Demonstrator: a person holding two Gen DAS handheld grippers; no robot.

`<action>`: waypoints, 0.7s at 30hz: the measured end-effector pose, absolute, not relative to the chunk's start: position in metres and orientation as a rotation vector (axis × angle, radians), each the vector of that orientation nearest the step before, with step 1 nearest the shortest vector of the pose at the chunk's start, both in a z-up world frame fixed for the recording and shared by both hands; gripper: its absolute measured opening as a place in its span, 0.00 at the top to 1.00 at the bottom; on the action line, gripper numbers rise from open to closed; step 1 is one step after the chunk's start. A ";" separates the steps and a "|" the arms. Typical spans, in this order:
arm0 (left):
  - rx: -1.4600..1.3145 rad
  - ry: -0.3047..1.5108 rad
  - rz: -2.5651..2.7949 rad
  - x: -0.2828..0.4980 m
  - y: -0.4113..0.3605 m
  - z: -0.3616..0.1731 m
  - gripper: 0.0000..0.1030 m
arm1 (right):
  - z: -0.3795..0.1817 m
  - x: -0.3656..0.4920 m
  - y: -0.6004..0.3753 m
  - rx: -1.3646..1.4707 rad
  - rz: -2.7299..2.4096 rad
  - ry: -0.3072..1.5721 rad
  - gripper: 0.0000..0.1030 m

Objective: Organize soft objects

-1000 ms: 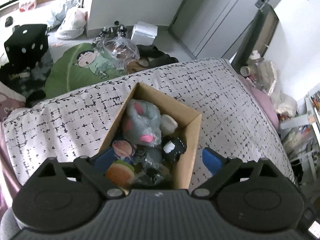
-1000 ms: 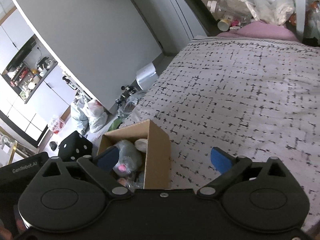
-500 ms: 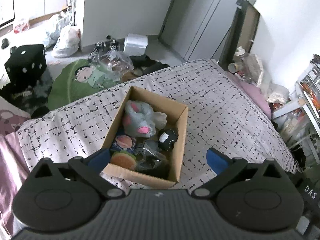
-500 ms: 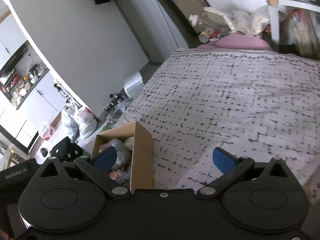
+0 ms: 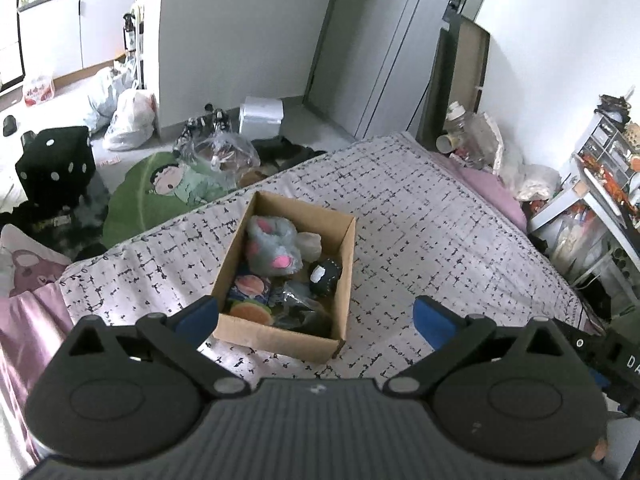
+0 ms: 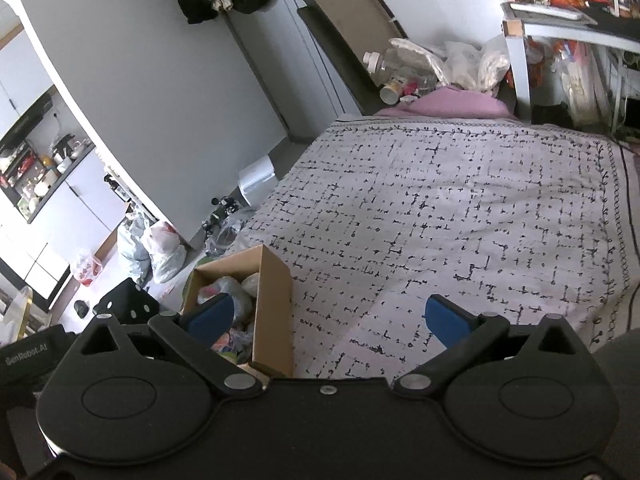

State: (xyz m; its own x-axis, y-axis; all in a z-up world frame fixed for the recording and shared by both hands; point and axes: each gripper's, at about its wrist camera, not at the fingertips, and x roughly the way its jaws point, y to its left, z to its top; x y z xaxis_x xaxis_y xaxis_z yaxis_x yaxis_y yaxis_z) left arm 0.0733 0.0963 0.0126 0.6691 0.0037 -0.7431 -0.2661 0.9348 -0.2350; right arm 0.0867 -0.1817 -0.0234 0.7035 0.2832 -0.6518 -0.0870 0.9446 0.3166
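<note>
A brown cardboard box [image 5: 347, 264] sits on the patterned bedspread [image 5: 432, 232] near the bed's foot edge. Inside lie several soft toys: a grey plush with pink patches [image 5: 272, 246], a black plush with a white patch [image 5: 325, 275], a round orange one [image 5: 250, 313]. My left gripper [image 5: 316, 318] hangs above and short of the box, open, nothing between its blue pads. In the right wrist view the same box [image 6: 272, 312] stands at lower left. My right gripper [image 6: 328, 318] is open and empty over the bedspread [image 6: 460, 208], just right of the box.
On the floor past the bed lie a green round cushion [image 5: 136, 200], a black dice-shaped cushion [image 5: 54, 164], plastic bags [image 5: 130, 120] and a white box [image 5: 262, 118]. A cluttered desk [image 6: 568, 20] stands at the right. Bottles and bags [image 6: 424, 68] crowd the bed's far corner.
Both grippers have pulled back and risen from the box, which now looks smaller and fully in view. The left jaws were right over the toys before.
</note>
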 end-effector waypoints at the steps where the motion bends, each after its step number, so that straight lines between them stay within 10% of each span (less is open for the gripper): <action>1: -0.329 0.819 0.158 0.069 0.094 0.016 0.00 | -0.021 0.083 -0.183 0.266 0.212 0.758 0.00; 21: -0.210 0.782 0.123 0.011 0.064 0.054 0.00 | 0.003 0.022 -0.204 0.126 0.261 0.757 0.00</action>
State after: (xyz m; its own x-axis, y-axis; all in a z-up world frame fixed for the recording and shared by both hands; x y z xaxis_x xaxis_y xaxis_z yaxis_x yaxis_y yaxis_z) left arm 0.0113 0.0638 0.0538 0.7041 0.0322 -0.7093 -0.1873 0.9720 -0.1419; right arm 0.0224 -0.2041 0.0034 0.6968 0.2787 -0.6609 -0.1881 0.9602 0.2065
